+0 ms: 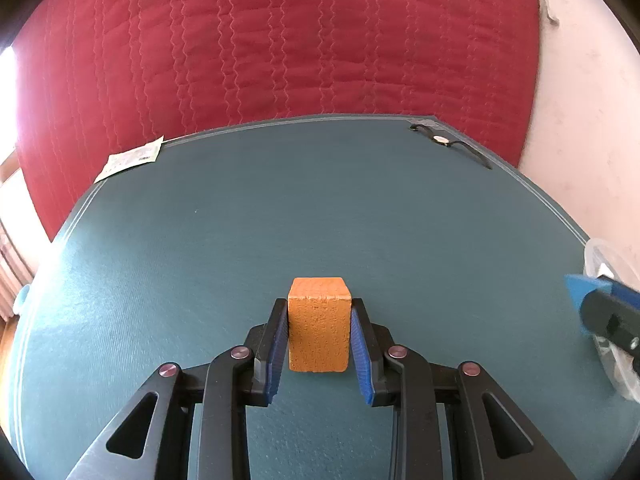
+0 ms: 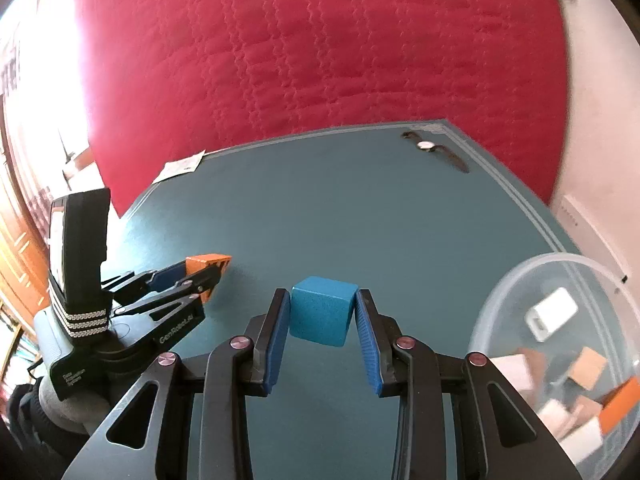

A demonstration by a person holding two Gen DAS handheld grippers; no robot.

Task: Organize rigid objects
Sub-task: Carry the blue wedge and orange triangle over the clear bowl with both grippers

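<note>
My left gripper (image 1: 319,312) is shut on an orange block (image 1: 318,326), held just above the teal table (image 1: 240,220). My right gripper (image 2: 322,308) is shut on a blue cube (image 2: 322,309), also above the table. In the right wrist view the left gripper (image 2: 216,270) with the orange block (image 2: 206,261) is at the left. A clear plastic bowl (image 2: 516,284) at the right holds several wooden and white blocks. The right gripper (image 1: 580,292) shows at the right edge of the left wrist view, in front of the bowl (image 1: 600,252).
A wristwatch (image 2: 434,150) lies at the table's far right corner and also shows in the left wrist view (image 1: 444,141). A paper label (image 1: 132,158) lies at the far left edge. A red quilted bedspread (image 1: 280,40) lies beyond the table. A white wall is at the right.
</note>
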